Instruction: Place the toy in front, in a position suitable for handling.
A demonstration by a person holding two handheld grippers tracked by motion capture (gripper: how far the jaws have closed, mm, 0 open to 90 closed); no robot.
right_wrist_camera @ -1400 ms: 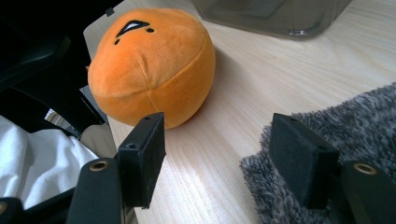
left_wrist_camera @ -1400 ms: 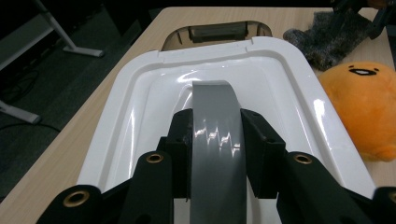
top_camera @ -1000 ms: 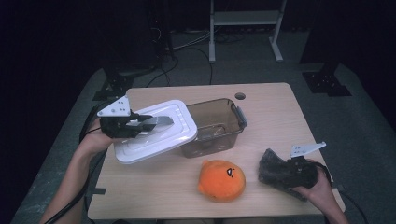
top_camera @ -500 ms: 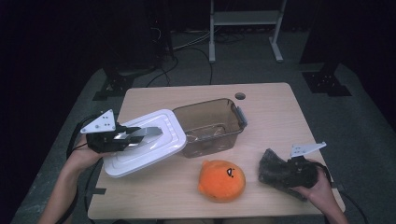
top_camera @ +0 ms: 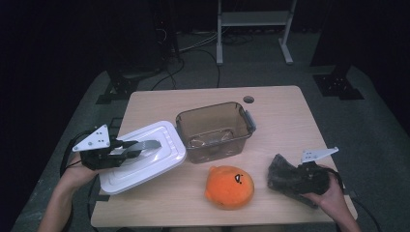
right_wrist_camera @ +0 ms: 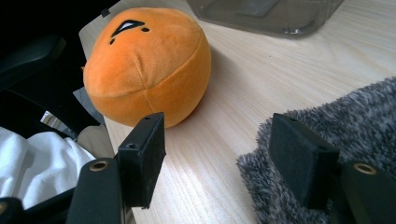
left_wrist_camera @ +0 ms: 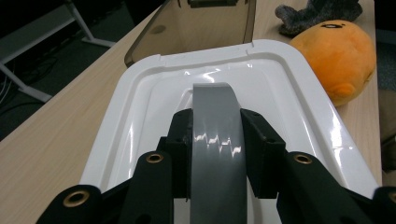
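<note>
My left gripper [top_camera: 133,149] is shut on the grey handle [left_wrist_camera: 215,140] of a white lid [top_camera: 162,157], which is held tilted low over the table's left side. The lid [left_wrist_camera: 299,93] is now apart from the clear brown box [top_camera: 215,142], which stands open in the middle. In front of the box lies an orange plush ball [top_camera: 229,186] with a small face. At the right front, my right gripper [top_camera: 289,178] stands open beside a grey fuzzy toy [top_camera: 279,171]. Its jaws [right_wrist_camera: 224,163] straddle bare wood, one jaw against the fuzzy toy [right_wrist_camera: 364,121].
The wooden table [top_camera: 285,121] has a cable hole [top_camera: 248,99] near its back edge. The lid reaches the table's left edge. Behind the table stand a white metal frame [top_camera: 251,19] and dark stands with cables on the floor.
My left gripper has carried the lid left and toward me, off the box and lower. The right gripper and both soft toys have stayed where they were.
</note>
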